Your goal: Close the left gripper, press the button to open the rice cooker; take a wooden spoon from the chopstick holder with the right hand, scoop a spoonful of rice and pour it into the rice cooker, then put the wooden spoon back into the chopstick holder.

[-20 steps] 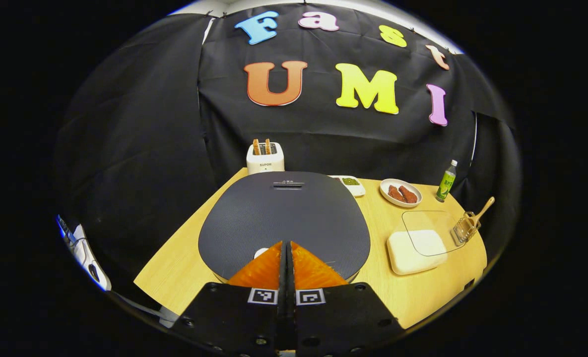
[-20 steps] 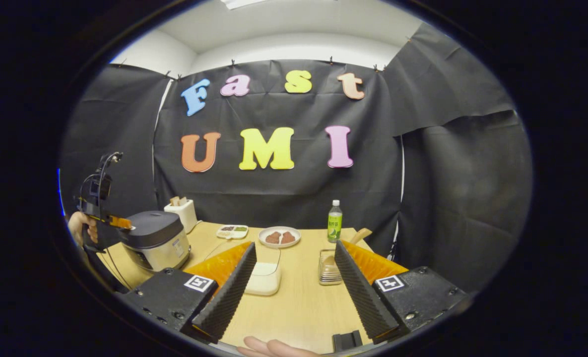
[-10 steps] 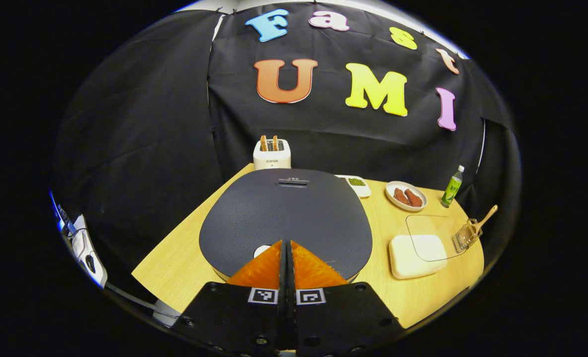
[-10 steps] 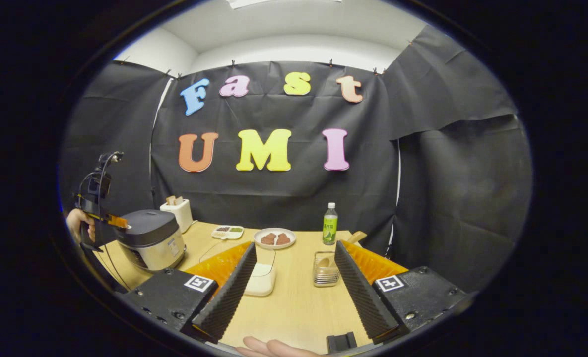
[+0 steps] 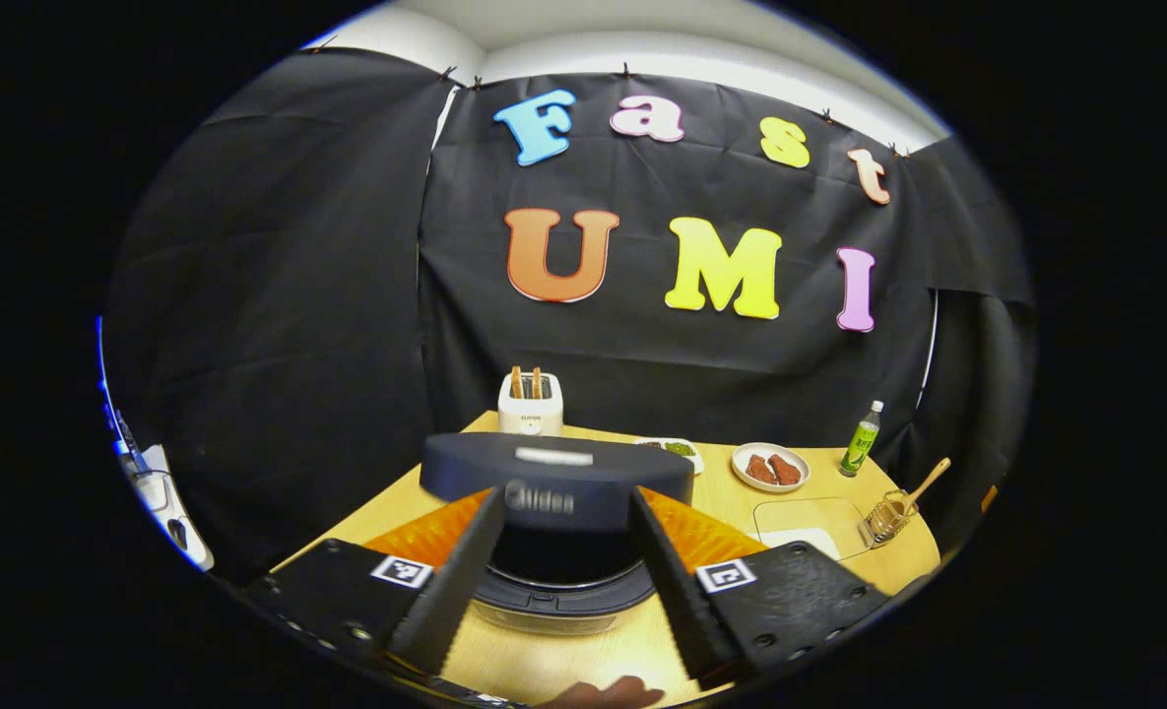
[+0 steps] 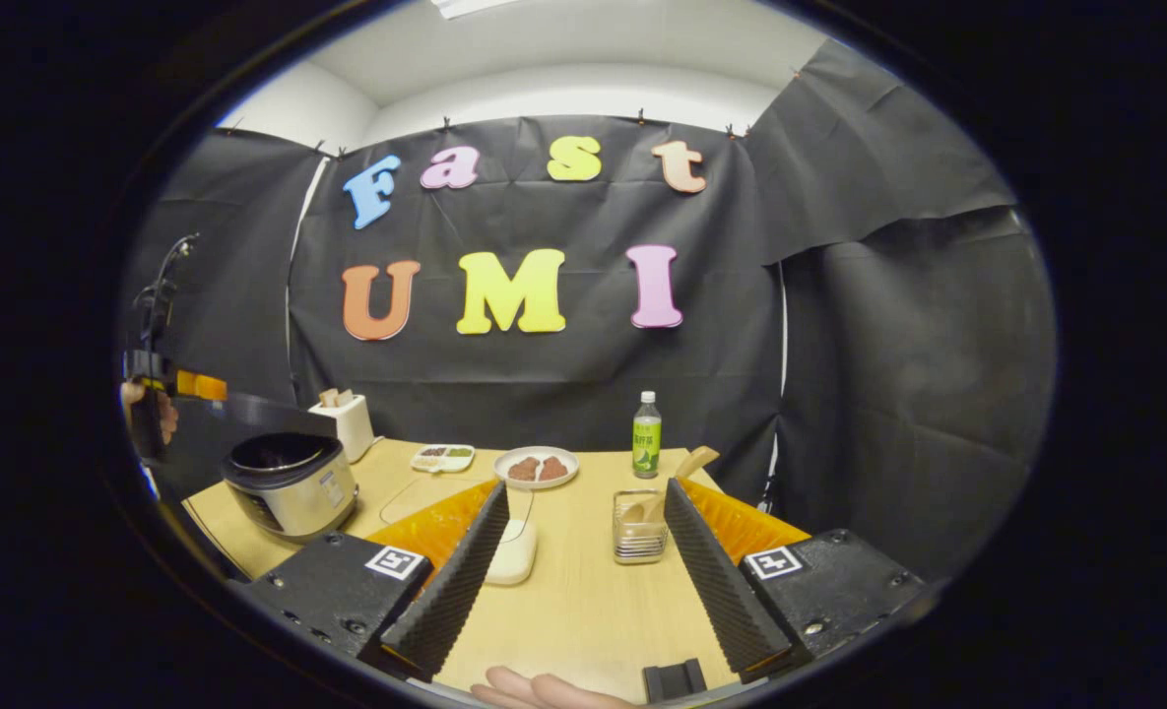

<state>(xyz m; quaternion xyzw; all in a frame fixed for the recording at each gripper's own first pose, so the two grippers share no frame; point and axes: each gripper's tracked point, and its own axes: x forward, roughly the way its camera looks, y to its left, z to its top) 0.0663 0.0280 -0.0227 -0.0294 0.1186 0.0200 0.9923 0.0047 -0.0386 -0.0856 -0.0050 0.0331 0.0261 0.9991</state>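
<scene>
Right gripper (image 6: 573, 566) low over pale wooden surface (image 6: 583, 611), jaws apart, empty. Clear wire chopstick holder (image 6: 639, 537) just beyond, right of centre; light wooden spoon (image 6: 680, 473) stands inside, handle leaning far-right. Far left: silver rice cooker (image 6: 292, 483), dark lid (image 5: 555, 478) up; left gripper (image 5: 563, 556) there, jaws apart.

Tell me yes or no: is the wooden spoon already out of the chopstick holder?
No. In the right gripper view the wooden spoon stands in the chopstick holder, and the right gripper is open, apart from it.
</scene>
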